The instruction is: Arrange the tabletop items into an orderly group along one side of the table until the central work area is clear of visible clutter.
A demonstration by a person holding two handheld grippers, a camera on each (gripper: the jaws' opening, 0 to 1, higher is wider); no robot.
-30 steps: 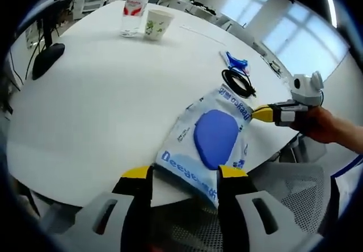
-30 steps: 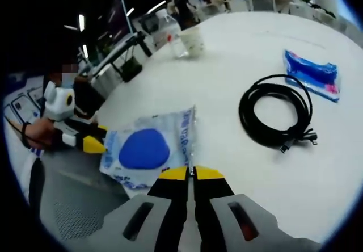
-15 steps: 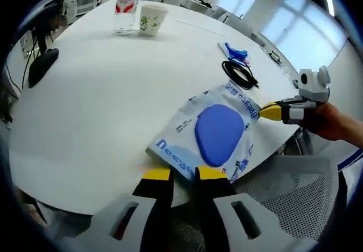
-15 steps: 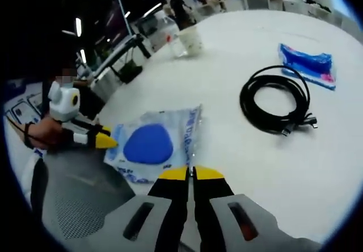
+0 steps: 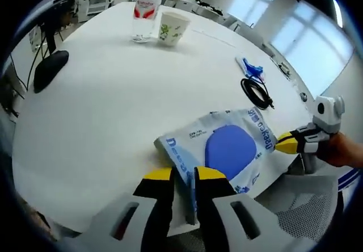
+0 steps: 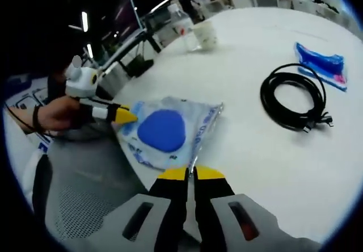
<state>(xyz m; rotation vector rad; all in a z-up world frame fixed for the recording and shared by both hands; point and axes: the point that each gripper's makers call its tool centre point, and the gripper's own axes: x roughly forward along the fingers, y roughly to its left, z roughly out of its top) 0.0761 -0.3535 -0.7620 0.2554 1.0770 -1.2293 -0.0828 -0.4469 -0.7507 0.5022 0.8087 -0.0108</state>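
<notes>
A clear plastic bag printed in blue, with a blue pad inside, lies at the near edge of the white table. My left gripper is shut on the bag's near edge. My right gripper comes in from the right and pinches the bag's far corner. In the right gripper view the bag sits just ahead of my right gripper, which is shut on its edge, while the left gripper holds the opposite corner from the left.
A coiled black cable and a blue packet lie beyond the bag. A water bottle and a paper cup stand at the far side. A black mouse rests at the left edge. A mesh chair stands below the table edge.
My left gripper went from open to shut on the bag's edge. Held at both ends, the bag has turned and moved further onto the table.
</notes>
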